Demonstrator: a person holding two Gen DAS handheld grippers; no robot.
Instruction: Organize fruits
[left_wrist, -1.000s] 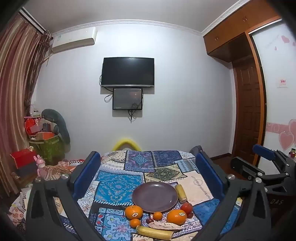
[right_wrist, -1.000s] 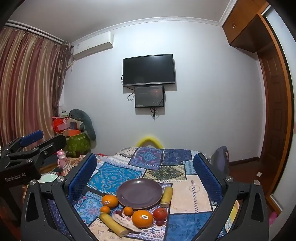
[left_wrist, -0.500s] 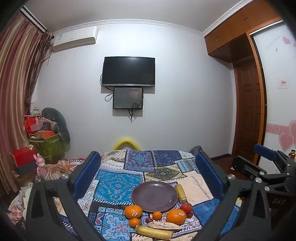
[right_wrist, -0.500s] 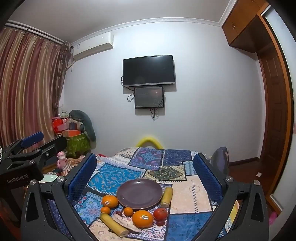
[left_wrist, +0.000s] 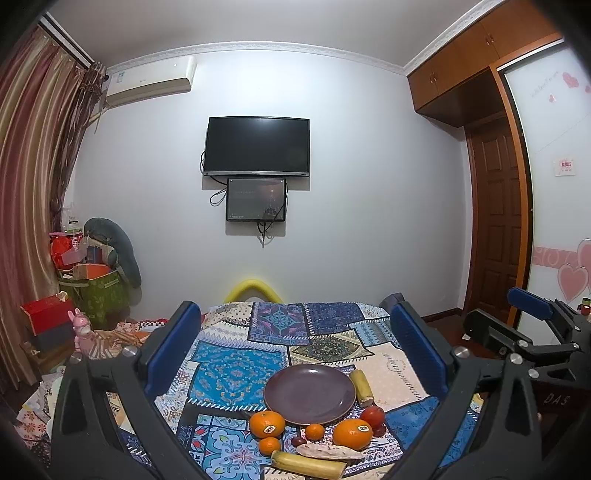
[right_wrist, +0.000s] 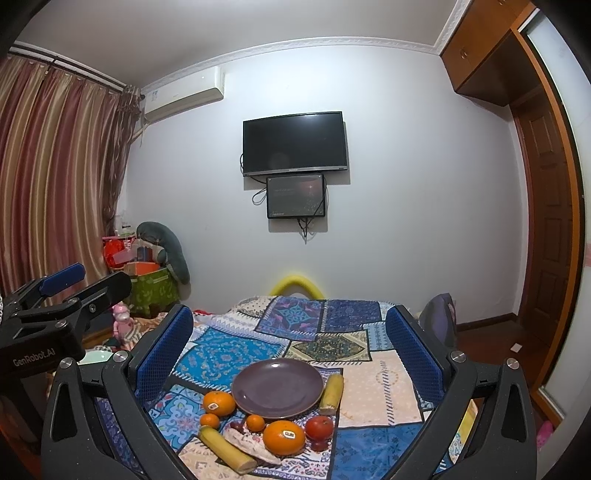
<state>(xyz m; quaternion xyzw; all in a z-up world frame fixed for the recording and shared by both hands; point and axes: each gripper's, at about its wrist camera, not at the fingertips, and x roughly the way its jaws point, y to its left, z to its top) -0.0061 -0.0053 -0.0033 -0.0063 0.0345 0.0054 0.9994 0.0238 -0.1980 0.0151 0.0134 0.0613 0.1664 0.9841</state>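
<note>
Both grippers I hold wide open, nothing between the blue pads: left gripper (left_wrist: 295, 354) and right gripper (right_wrist: 291, 350), each hovering above the patchwork cloth (left_wrist: 236, 373). Lower centre of both frames: empty purple plate (left_wrist: 309, 393). Fruit lies along its near edge. Large orange (left_wrist: 267, 424) touches the rim at lower left, small orange (left_wrist: 269, 445) just below it. Second stickered orange (left_wrist: 352, 434) sits lower right, red apple (left_wrist: 372, 416) beside it, tiny orange (left_wrist: 314, 431) between. One corn piece (left_wrist: 361, 386) rests against the plate's right rim; another corn piece (left_wrist: 306, 464) lies at bottom edge. Wall TV (left_wrist: 257, 146) upper centre.
</note>
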